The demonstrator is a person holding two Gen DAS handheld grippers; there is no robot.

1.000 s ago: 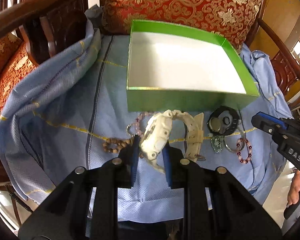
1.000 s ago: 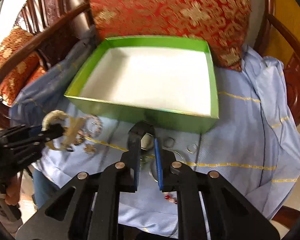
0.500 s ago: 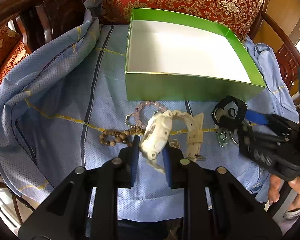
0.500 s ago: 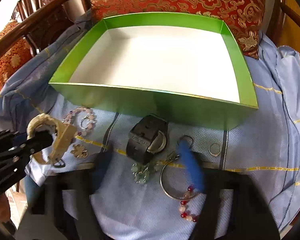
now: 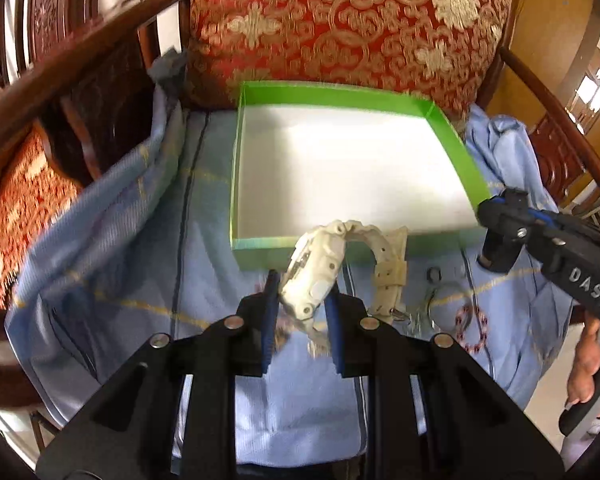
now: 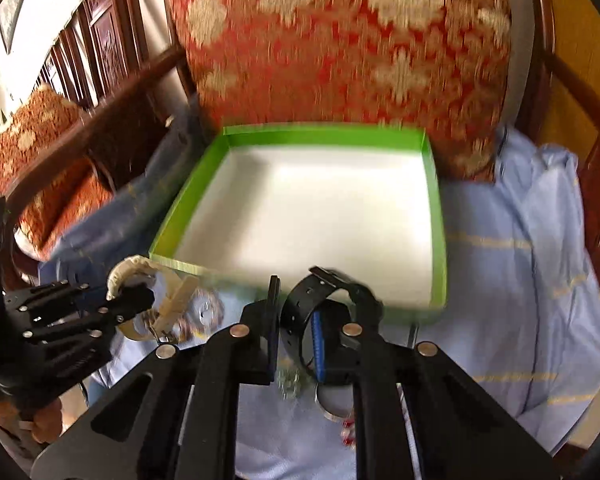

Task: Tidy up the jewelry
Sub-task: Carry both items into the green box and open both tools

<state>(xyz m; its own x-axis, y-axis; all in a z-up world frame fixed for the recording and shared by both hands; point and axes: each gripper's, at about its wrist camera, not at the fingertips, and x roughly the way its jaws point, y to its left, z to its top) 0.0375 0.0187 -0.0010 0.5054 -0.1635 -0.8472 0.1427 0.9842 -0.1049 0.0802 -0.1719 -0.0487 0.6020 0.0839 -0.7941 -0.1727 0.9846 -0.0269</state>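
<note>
My left gripper (image 5: 302,300) is shut on a cream-white watch (image 5: 320,268) and holds it lifted just in front of the near wall of the green box (image 5: 256,254). My right gripper (image 6: 296,320) is shut on a black watch (image 6: 328,292), raised by the box's near right corner (image 6: 440,280). The box has a white, bare floor. A silver bangle (image 5: 440,300) and a red bead bracelet (image 5: 472,328) lie on the blue cloth (image 5: 140,280) below. The left gripper with the white watch (image 6: 140,280) also shows in the right wrist view.
The box sits on a blue cloth draped over a wooden chair seat, with a red and gold cushion (image 5: 340,20) behind it. Wooden armrests (image 5: 560,100) rise on both sides. More small jewelry (image 6: 204,312) lies on the cloth before the box.
My right gripper closed on the black watch and lifted it off the cloth. My left gripper raised the white watch higher toward the box.
</note>
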